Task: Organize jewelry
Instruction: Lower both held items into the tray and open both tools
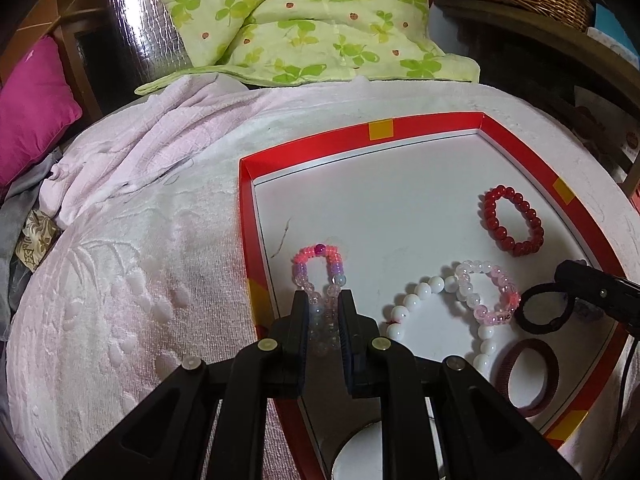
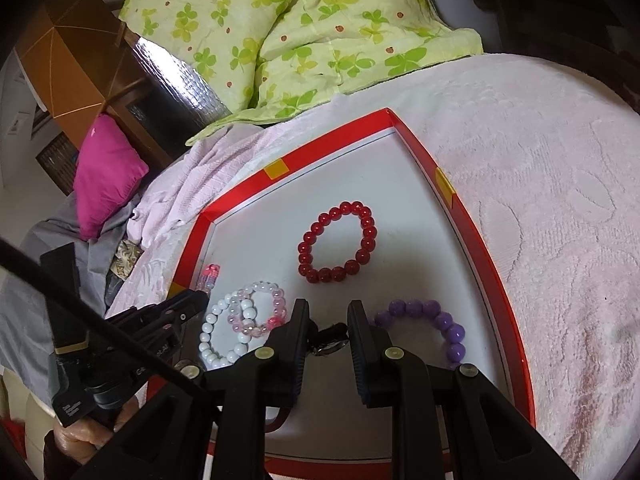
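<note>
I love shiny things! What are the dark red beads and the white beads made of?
Dark red round-bead bracelet: probably glass or polished stone; the beads are glossy and slightly see-through. White round-bead bracelet: opaque and smooth, maybe glass, stone or plastic; hard to tell.

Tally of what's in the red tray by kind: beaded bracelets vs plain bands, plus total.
Beaded bracelets: 5 (red, white, pale pink, purple, clear-and-pink)
Plain bands: 2 (black, maroon)
Total: 7
</note>
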A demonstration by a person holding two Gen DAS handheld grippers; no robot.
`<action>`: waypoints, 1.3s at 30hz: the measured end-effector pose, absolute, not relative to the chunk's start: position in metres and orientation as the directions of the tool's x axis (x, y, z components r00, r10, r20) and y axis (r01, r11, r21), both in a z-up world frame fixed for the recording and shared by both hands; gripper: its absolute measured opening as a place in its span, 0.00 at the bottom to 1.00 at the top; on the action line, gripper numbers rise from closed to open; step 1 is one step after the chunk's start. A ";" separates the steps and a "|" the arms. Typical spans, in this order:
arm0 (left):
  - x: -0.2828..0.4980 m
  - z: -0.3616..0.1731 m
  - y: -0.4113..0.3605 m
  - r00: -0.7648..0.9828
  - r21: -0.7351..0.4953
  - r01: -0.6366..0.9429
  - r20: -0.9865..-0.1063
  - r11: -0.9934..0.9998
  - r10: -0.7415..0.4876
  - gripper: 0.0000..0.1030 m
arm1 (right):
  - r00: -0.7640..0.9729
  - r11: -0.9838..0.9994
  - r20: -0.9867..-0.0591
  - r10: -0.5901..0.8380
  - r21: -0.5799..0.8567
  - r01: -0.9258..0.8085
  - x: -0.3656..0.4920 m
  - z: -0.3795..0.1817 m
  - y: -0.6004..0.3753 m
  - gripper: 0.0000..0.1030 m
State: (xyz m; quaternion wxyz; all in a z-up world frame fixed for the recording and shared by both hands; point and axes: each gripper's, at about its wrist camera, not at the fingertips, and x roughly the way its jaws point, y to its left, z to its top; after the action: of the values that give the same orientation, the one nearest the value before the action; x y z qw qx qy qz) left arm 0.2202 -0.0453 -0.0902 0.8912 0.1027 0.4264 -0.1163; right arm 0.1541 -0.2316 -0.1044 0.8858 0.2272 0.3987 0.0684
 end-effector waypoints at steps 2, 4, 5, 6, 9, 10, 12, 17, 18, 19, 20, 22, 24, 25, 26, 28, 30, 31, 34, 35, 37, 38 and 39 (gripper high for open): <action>0.219 -0.090 -0.046 0.611 0.088 0.294 -0.783 0.952 -0.116 0.15 | 0.668 0.890 -0.683 0.295 0.451 0.067 0.156 -0.106 -0.233 0.22; 0.218 -0.090 -0.046 0.611 0.091 0.292 -0.783 0.952 -0.113 0.16 | 0.669 0.892 -0.685 0.290 0.447 0.070 0.158 -0.107 -0.234 0.22; 0.218 -0.089 -0.046 0.611 0.091 0.291 -0.783 0.952 -0.112 0.17 | 0.670 0.893 -0.685 0.287 0.444 0.071 0.159 -0.107 -0.234 0.22; 0.218 -0.089 -0.046 0.612 0.091 0.291 -0.783 0.953 -0.112 0.19 | 0.670 0.894 -0.685 0.285 0.442 0.072 0.159 -0.107 -0.234 0.22; 0.217 -0.089 -0.047 0.613 0.096 0.292 -0.783 0.952 -0.109 0.21 | 0.670 0.897 -0.688 0.278 0.435 0.075 0.161 -0.106 -0.233 0.22; 0.217 -0.089 -0.048 0.615 0.101 0.292 -0.782 0.951 -0.106 0.21 | 0.670 0.898 -0.689 0.277 0.434 0.075 0.161 -0.106 -0.233 0.22; 0.217 -0.089 -0.049 0.616 0.106 0.292 -0.781 0.950 -0.102 0.23 | 0.671 0.900 -0.689 0.272 0.430 0.077 0.162 -0.106 -0.233 0.22; 0.216 -0.088 -0.051 0.619 0.114 0.299 -0.779 0.948 -0.101 0.28 | 0.674 0.902 -0.690 0.264 0.425 0.082 0.165 -0.107 -0.233 0.22; 0.215 -0.088 -0.052 0.619 0.116 0.302 -0.778 0.946 -0.102 0.31 | 0.676 0.903 -0.691 0.256 0.420 0.087 0.165 -0.106 -0.233 0.23; 0.215 -0.088 -0.053 0.620 0.119 0.306 -0.778 0.945 -0.103 0.34 | 0.678 0.904 -0.690 0.252 0.418 0.089 0.165 -0.106 -0.234 0.24; 0.214 -0.088 -0.054 0.621 0.122 0.310 -0.777 0.943 -0.103 0.36 | 0.679 0.904 -0.690 0.249 0.417 0.092 0.166 -0.107 -0.235 0.25; 0.212 -0.087 -0.057 0.624 0.134 0.316 -0.775 0.939 -0.099 0.41 | 0.683 0.903 -0.687 0.246 0.419 0.096 0.166 -0.106 -0.236 0.29; 0.211 -0.087 -0.059 0.628 0.147 0.319 -0.772 0.936 -0.092 0.45 | 0.689 0.903 -0.683 0.241 0.419 0.100 0.165 -0.105 -0.237 0.41; 0.210 -0.087 -0.060 0.631 0.154 0.319 -0.771 0.935 -0.088 0.48 | 0.691 0.902 -0.682 0.240 0.419 0.100 0.165 -0.104 -0.238 0.42; 0.210 -0.086 -0.061 0.637 0.169 0.312 -0.767 0.935 -0.074 0.50 | 0.690 0.902 -0.682 0.243 0.420 0.097 0.165 -0.103 -0.238 0.43; 0.209 -0.085 -0.059 0.640 0.168 0.310 -0.765 0.936 -0.074 0.53 | 0.690 0.903 -0.682 0.241 0.418 0.097 0.165 -0.103 -0.237 0.43; 0.209 -0.084 -0.058 0.637 0.160 0.307 -0.767 0.938 -0.078 0.53 | 0.690 0.901 -0.681 0.245 0.423 0.097 0.164 -0.103 -0.238 0.43; 0.209 -0.083 -0.058 0.638 0.159 0.306 -0.766 0.939 -0.078 0.53 | 0.690 0.900 -0.680 0.248 0.426 0.096 0.164 -0.103 -0.238 0.43; 0.208 -0.082 -0.059 0.641 0.168 0.304 -0.764 0.938 -0.071 0.54 | 0.688 0.901 -0.682 0.246 0.422 0.096 0.164 -0.103 -0.238 0.43; 0.207 -0.081 -0.060 0.643 0.172 0.304 -0.763 0.937 -0.069 0.54 | 0.688 0.902 -0.683 0.245 0.421 0.097 0.164 -0.103 -0.238 0.43; 0.206 -0.080 -0.060 0.646 0.177 0.302 -0.761 0.937 -0.064 0.54 | 0.687 0.901 -0.684 0.244 0.422 0.099 0.164 -0.103 -0.238 0.43; 0.205 -0.079 -0.060 0.648 0.178 0.300 -0.759 0.937 -0.063 0.55 | 0.688 0.901 -0.683 0.244 0.423 0.100 0.164 -0.102 -0.238 0.43; 0.205 -0.078 -0.060 0.649 0.178 0.299 -0.758 0.938 -0.064 0.55 | 0.690 0.900 -0.681 0.244 0.424 0.100 0.164 -0.102 -0.238 0.43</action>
State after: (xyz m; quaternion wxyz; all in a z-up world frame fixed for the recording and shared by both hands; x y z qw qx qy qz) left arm 0.2045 -0.0603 -0.0776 0.8965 0.1450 0.4063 -0.1011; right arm 0.1637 -0.2383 -0.1022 0.8926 0.2199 0.3916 0.0403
